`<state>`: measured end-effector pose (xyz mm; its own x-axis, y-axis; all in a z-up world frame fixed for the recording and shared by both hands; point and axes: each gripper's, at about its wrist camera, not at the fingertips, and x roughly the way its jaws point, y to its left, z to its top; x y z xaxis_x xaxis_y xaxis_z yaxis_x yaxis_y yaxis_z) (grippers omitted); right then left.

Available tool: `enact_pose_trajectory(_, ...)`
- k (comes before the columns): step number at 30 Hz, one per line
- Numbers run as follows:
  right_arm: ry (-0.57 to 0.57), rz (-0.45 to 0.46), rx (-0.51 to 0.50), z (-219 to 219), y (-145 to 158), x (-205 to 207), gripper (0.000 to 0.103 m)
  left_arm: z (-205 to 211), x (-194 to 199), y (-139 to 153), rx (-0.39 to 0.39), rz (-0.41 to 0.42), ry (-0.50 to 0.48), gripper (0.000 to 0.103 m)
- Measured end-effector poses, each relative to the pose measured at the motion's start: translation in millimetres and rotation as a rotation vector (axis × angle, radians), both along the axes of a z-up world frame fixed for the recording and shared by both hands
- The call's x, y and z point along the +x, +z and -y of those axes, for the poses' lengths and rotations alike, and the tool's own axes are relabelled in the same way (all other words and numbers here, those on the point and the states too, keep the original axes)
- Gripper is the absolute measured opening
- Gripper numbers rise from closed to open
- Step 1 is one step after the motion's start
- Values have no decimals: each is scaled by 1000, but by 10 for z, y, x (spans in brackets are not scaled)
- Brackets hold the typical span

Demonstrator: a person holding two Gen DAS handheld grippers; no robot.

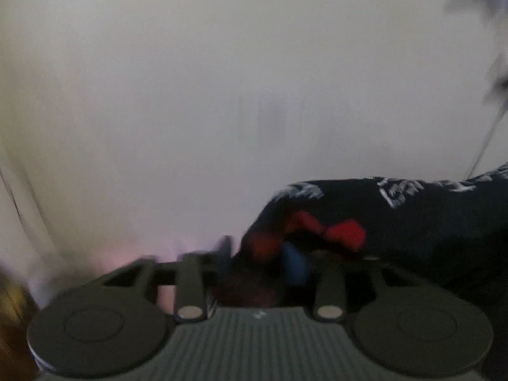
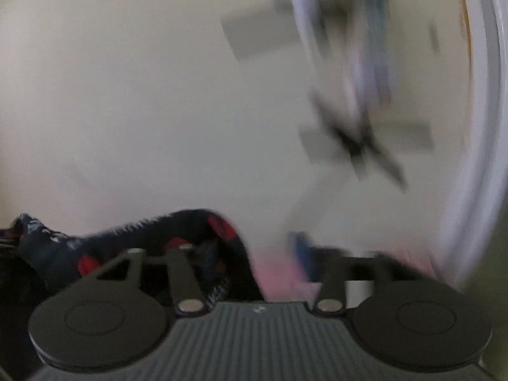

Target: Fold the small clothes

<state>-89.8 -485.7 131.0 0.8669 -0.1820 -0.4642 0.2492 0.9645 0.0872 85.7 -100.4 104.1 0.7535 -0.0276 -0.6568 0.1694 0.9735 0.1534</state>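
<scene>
Left wrist view: a big pale surface (image 1: 190,95) fills most of the picture, and it is blurry; a dark garment (image 1: 412,222) with white marks and red patches lies across the lower right and runs off the right edge; its near end bunches up right at the left gripper (image 1: 263,254); the jaws stand close together with the cloth pinched between them, so this gripper has hold of the garment; a small blue bit (image 1: 293,266) shows in the bunch of cloth, maybe a finger pad, but I cannot tell; a thin dark line (image 1: 485,139) crosses the surface at the far right.

In the right wrist view the same pale surface (image 2: 127,95) is smeared with blur; a white curved band (image 2: 482,127) runs down the right side; dark and blue streaks (image 2: 358,111) sit in the upper right, too blurry to name; the garment (image 2: 143,238) lies in a hump at the lower left, over the left finger (image 2: 181,270) of the right gripper (image 2: 254,257); the jaws stand wide apart, and the cloth is not pinched between them; the right finger (image 2: 304,254) looks blue and sits clear of the cloth.
</scene>
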Motion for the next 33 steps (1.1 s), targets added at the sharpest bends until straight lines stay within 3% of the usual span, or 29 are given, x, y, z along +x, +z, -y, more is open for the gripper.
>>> enact_pose_trajectory(1, 28, -44, 39, 22, -233, 47, 50, -78, 58, -207, -52, -59, 15, 13)
enact_pose_trajectory(3, 135, -48, 138, 42, -562, -43, 49, -278, 22, -470, -151, -98, -15, 17)
enact_pose_trajectory(6, 286, -84, 250, -35, -771, -53, 47, -360, -118, -553, -158, -85, -57, 15)
enact_pose_trajectory(11, 450, -177, 322, -349, -926, 443, 44, 50, -27, -355, -122, -96, -303, 17)
enact_pose_trajectory(15, 500, -361, 409, -549, -1295, 1045, 43, 626, 260, -670, -81, -261, -423, 19)
enact_pose_trajectory(17, 523, -331, 410, -641, -1318, 1303, 43, 853, 520, -923, -61, -324, -409, 19)
enact_pose_trajectory(19, 497, -226, 430, -635, -1265, 1629, 39, 1011, 835, -969, -131, -312, -377, 19)
enact_pose_trajectory(20, 429, -146, 384, -602, -1213, 1752, 36, 1043, 972, -925, -181, -286, -362, 19)
enact_pose_trajectory(22, 288, -94, 339, -505, -1150, 1916, 54, 991, 1182, -766, -248, -140, -239, 24)
enact_pose_trajectory(23, 276, -94, 362, -450, -1121, 1923, 53, 935, 1236, -700, -264, -104, -191, 26)
enact_pose_trajectory(26, 342, -57, 378, -339, -964, 1589, 52, 654, 1193, -534, -326, -70, -175, 35)
enact_pose_trajectory(30, 350, -12, 325, -92, -849, 717, 56, 238, 670, -466, -247, -32, -190, 44)
enact_pose_trajectory(33, 292, -9, 281, 151, -918, -54, 61, -114, 9, -481, -217, -47, -243, 54)
